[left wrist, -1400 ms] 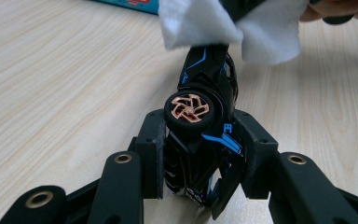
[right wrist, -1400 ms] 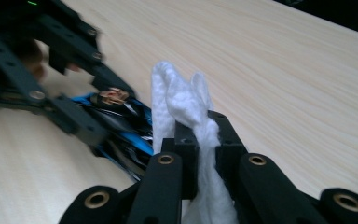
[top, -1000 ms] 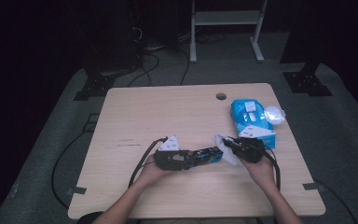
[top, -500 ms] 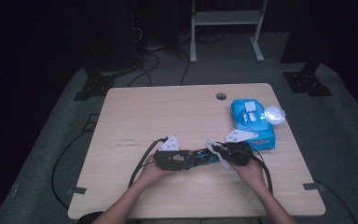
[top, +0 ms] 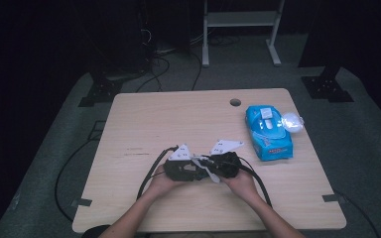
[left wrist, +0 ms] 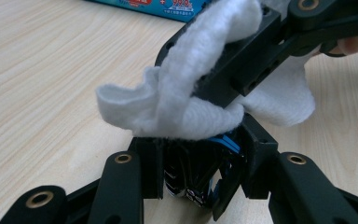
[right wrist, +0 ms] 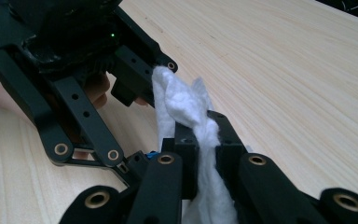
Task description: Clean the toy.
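Near the table's front edge, my left gripper (top: 183, 168) and right gripper (top: 223, 166) meet tip to tip. In the left gripper view, my left gripper (left wrist: 200, 154) is shut on a small dark object with a blue band (left wrist: 198, 179). A crumpled white wipe (left wrist: 186, 102) lies over the top of it, carried by the right gripper's black jaws, which come in from the upper right. The right gripper view has my right gripper (right wrist: 204, 135) shut on that white wipe (right wrist: 186, 107), which is pressed against the left gripper (right wrist: 74, 70). Most of the dark object is hidden.
A blue pack of wipes (top: 269, 131) lies at the right of the wooden table (top: 178, 119), with a clear round thing (top: 292, 121) beside it. A cable hole (top: 235, 102) sits near the far edge. Cables trail off the gripper backs. Dark floor surrounds the table.
My right gripper has moved left across the table with the wipe, from beside the blue pack to the left gripper's jaws. The left gripper has stayed in place.
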`<state>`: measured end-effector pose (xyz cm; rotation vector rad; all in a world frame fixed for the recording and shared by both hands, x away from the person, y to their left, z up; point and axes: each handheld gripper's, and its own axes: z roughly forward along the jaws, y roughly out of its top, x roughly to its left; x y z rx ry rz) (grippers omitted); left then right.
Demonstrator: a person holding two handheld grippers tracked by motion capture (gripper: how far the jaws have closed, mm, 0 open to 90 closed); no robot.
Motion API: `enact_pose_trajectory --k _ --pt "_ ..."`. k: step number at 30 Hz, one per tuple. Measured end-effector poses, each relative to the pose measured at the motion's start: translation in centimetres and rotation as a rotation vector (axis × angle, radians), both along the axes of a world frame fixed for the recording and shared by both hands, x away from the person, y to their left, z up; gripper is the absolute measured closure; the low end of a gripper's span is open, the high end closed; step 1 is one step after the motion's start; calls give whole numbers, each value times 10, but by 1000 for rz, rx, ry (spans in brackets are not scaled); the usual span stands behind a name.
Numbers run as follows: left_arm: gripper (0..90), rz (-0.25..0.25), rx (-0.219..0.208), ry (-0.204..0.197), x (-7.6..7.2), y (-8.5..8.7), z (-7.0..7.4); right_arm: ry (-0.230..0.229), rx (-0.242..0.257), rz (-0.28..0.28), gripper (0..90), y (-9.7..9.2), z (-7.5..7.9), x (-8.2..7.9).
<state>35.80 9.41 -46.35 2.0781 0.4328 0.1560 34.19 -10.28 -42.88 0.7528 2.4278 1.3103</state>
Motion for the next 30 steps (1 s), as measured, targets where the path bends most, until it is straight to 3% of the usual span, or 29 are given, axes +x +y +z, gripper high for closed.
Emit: enact_pose_trajectory --k 8,11,17,20,24,30 --pt "590 -3 5 -4 0 0 0 -21 -47 -74 824 -37 2 0" --pt "590 -2 5 -4 0 -1 0 -2 -12 -112 824 -56 3 0" --pt "590 -5 5 -5 0 0 0 -22 -18 -190 824 -88 9 0" --pt "590 -4 6 -5 0 -1 0 -9 1 -227 824 -101 7 -1" --pt "590 -3 6 -3 0 -1 0 -6 -10 -226 823 -99 5 1" --pt "591 -3 6 -4 0 -1 1 -21 -39 -190 824 -78 4 -1"
